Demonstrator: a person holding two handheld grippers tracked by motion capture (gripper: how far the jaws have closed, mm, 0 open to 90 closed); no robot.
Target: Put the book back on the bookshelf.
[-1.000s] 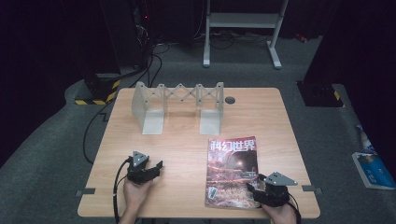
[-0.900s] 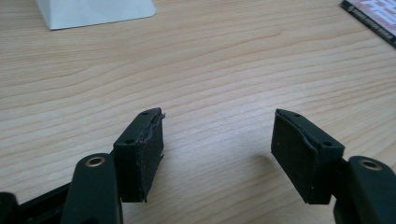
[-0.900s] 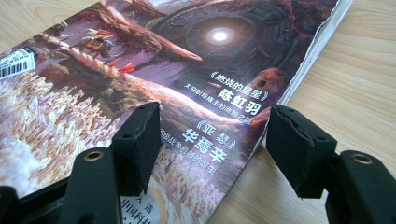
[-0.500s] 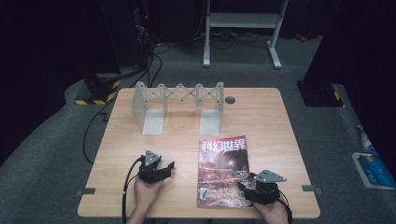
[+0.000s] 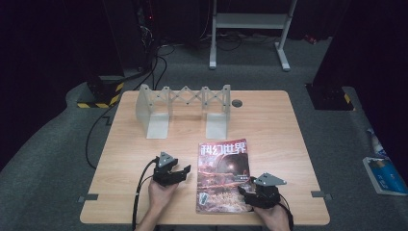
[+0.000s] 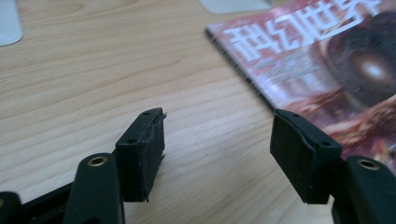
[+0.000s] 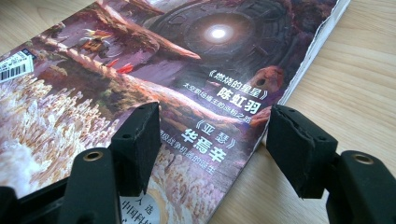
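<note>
A magazine point(image 5: 224, 174) with a dark reddish cover and white Chinese title lies flat on the wooden table point(image 5: 269, 130), front centre. My left gripper point(image 5: 184, 171) rests just left of it, open, jaws pointing at its spine. In the left gripper view the magazine point(image 6: 327, 60) lies ahead and to the right, with bare wood between the jaws of that gripper point(image 6: 217, 135). My right gripper point(image 5: 246, 187) is open over the cover's lower right corner. In the right gripper view the gripper point(image 7: 212, 135) straddles the edge of the magazine point(image 7: 154, 70), one jaw above the cover, the other above wood.
A pale grey expanding rack point(image 5: 183, 103) stands at the back of the table, with a round cable hole point(image 5: 236, 103) to its right. On the floor beyond are a white metal stand point(image 5: 250, 19), cables point(image 5: 159, 67) and, at right, a blue packet point(image 5: 385, 174).
The magazine has slid left and turned slightly, with my right gripper moving left alongside it. My left gripper has moved right, closer to the spine.
</note>
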